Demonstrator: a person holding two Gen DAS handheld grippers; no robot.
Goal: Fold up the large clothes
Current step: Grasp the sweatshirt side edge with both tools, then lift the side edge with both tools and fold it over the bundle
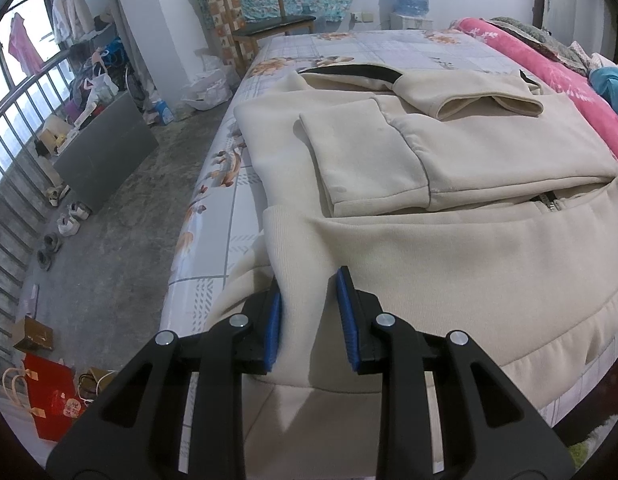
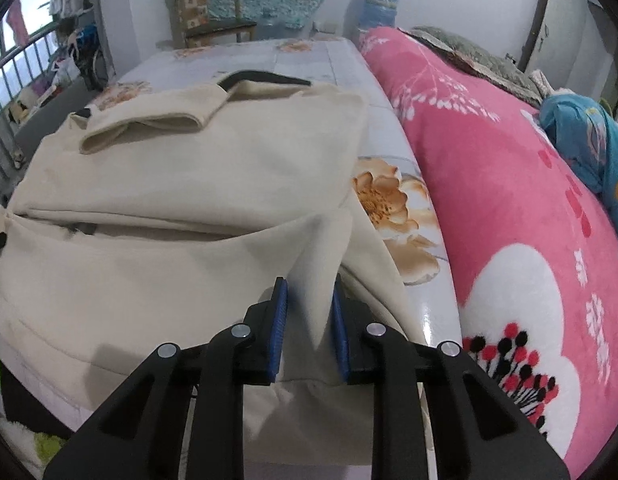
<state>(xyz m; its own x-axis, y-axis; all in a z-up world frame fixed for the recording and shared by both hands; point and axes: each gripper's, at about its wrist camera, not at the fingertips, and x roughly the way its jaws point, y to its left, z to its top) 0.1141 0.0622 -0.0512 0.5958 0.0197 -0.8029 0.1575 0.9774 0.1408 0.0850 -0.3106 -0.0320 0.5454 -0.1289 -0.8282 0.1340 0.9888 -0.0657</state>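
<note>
A large cream zip-up jacket (image 1: pixel 469 152) lies on the floral bed sheet (image 1: pixel 389 46), its sleeves folded in over the body and its dark-lined collar at the far end. My left gripper (image 1: pixel 309 280) is shut on the ribbed near-left hem corner, lifted off the sheet. In the right wrist view the same jacket (image 2: pixel 169 184) fills the left and middle. There my right gripper (image 2: pixel 309 282) pinches a raised fold of the near-right hem between its blue pads (image 2: pixel 283 312).
A rolled pink floral blanket (image 2: pixel 489 200) runs along the bed's right side with a blue quilt (image 2: pixel 589 148) beyond it. The bed's left edge drops to a concrete floor with shoes (image 1: pixel 69 220) and bags. A wooden chair (image 1: pixel 265 20) stands past the far end.
</note>
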